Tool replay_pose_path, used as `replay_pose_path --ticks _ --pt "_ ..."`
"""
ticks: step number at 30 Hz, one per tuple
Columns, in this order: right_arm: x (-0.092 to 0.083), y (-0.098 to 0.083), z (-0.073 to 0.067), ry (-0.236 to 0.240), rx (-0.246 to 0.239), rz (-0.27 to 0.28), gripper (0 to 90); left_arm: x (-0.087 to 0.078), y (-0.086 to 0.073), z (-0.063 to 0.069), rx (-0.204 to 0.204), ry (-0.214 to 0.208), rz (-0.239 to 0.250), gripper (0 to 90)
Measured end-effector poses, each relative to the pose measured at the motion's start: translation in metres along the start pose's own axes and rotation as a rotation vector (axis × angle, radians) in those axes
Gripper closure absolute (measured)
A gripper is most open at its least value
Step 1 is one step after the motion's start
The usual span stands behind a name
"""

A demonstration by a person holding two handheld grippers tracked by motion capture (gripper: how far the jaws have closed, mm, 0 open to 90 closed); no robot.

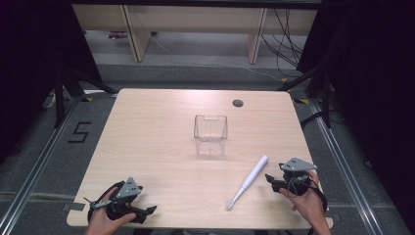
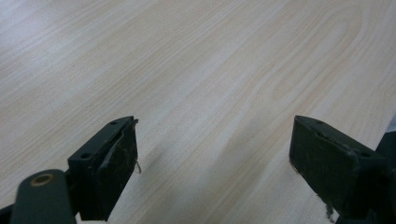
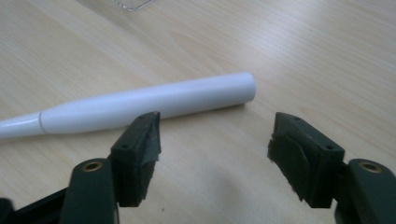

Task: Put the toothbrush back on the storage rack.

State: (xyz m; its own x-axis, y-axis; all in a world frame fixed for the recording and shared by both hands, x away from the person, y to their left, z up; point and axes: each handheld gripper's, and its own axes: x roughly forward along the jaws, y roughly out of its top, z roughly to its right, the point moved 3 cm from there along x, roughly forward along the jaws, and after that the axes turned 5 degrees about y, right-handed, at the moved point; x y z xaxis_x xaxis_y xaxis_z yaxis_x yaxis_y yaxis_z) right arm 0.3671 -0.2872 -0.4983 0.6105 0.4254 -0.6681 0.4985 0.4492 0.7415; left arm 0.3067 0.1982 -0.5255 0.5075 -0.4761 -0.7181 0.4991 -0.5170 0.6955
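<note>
The white electric toothbrush [image 1: 248, 182] lies flat on the worktop [image 1: 161, 122], slanted, near the front-right edge. The right gripper [image 1: 270, 179] sits just beside its thick end, fingers wide with nothing between them. The left gripper [image 1: 150, 209] rests at the front-left edge, fingers wide over bare wood. A clear container [image 1: 211, 134] stands mid-worktop, well apart from the toothbrush and both grippers.

Pale matt wood-grain table [image 1: 161, 132]. Glossy smooth white plastic toothbrush [image 3: 140, 105]; clear plastic cup [image 1: 211, 134]. Matt black, scuffed pads [image 3: 144, 154].
</note>
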Motion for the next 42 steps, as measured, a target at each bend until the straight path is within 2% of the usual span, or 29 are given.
replay_pose_path --ticks 1,3,4,5,7,8,9,10,12,14,15,18,19,24,28,31,32,34,38,39,40,41,42 --pt "0.001 0.002 -0.001 -0.002 0.017 -0.001 37.9 0.000 0.000 -0.001 0.007 0.008 -0.001 15.0" --pt "0.005 0.008 0.003 0.006 -0.025 0.005 45.4 -0.001 0.000 -0.001 0.004 0.008 0.002 15.0" --pt "0.006 0.009 0.002 0.007 -0.017 0.003 47.9 0.000 0.000 -0.001 0.003 0.008 0.002 15.0" --pt "0.007 0.013 0.002 -0.007 -0.028 0.010 57.9 0.000 0.000 -0.001 0.005 0.007 -0.002 15.0" --pt "0.009 0.016 0.002 0.004 -0.041 0.015 66.2 0.000 0.000 -0.001 0.008 0.006 -0.003 15.0" --pt "0.010 0.017 0.001 0.008 -0.041 0.009 67.7 -0.001 0.000 -0.001 0.006 0.007 -0.002 15.0" --pt "0.011 0.018 -0.002 0.013 -0.012 -0.005 71.1 -0.001 0.000 -0.001 0.006 0.008 0.000 15.0" --pt "0.011 0.018 -0.002 0.013 -0.012 -0.005 71.1 -0.001 0.000 -0.001 0.006 0.008 0.000 15.0" --pt "0.017 0.020 0.001 0.017 -0.058 -0.003 76.6 -0.001 0.000 -0.001 0.006 0.009 0.002 15.0" --pt "0.020 0.021 0.000 0.025 -0.034 -0.006 79.6 -0.001 0.000 -0.001 0.003 0.009 0.002 15.0" --pt "0.022 0.022 0.002 0.033 -0.049 -0.002 81.2 0.000 0.000 0.000 0.005 0.006 -0.003 15.2" --pt "0.024 0.022 0.001 0.044 -0.021 -0.004 83.8 -0.001 -0.001 -0.001 0.007 0.008 -0.003 15.2" --pt "0.027 0.024 0.005 0.043 -0.043 0.001 86.1 -0.001 -0.001 -0.001 0.007 0.010 0.000 15.2" --pt "0.032 0.029 0.007 0.048 -0.053 -0.002 89.9 -0.001 0.000 -0.001 0.006 0.009 0.000 15.2" --pt "0.038 0.033 0.009 0.061 -0.057 0.003 90.0 0.000 -0.001 -0.001 0.003 0.009 -0.001 15.2" --pt "0.043 0.036 0.011 0.048 -0.058 -0.004 90.0 -0.001 0.000 -0.001 0.006 0.009 0.002 15.1" --pt "0.047 0.038 0.011 0.048 -0.038 -0.003 90.0 -0.001 0.000 -0.001 0.007 0.008 0.002 15.1" --pt "0.048 0.040 0.013 0.048 -0.052 0.004 90.0 -0.001 0.000 -0.001 0.008 0.009 0.002 15.1" --pt "0.055 0.041 0.016 0.053 -0.029 -0.021 90.0 0.000 0.000 -0.001 0.004 0.007 0.003 15.1" --pt "0.057 0.041 0.018 0.048 -0.043 -0.014 90.0 0.000 0.000 -0.001 0.003 0.007 0.003 15.1" --pt "0.058 0.042 0.018 0.050 -0.039 -0.017 90.0 0.000 0.000 -0.001 0.003 0.007 0.003 15.1" --pt "0.058 0.041 0.015 0.051 0.000 -0.031 90.0 0.000 0.000 -0.001 0.003 0.005 0.001 15.1" --pt "0.059 0.042 0.019 0.049 -0.046 -0.024 90.0 0.000 0.000 0.000 0.003 0.004 0.000 15.1"
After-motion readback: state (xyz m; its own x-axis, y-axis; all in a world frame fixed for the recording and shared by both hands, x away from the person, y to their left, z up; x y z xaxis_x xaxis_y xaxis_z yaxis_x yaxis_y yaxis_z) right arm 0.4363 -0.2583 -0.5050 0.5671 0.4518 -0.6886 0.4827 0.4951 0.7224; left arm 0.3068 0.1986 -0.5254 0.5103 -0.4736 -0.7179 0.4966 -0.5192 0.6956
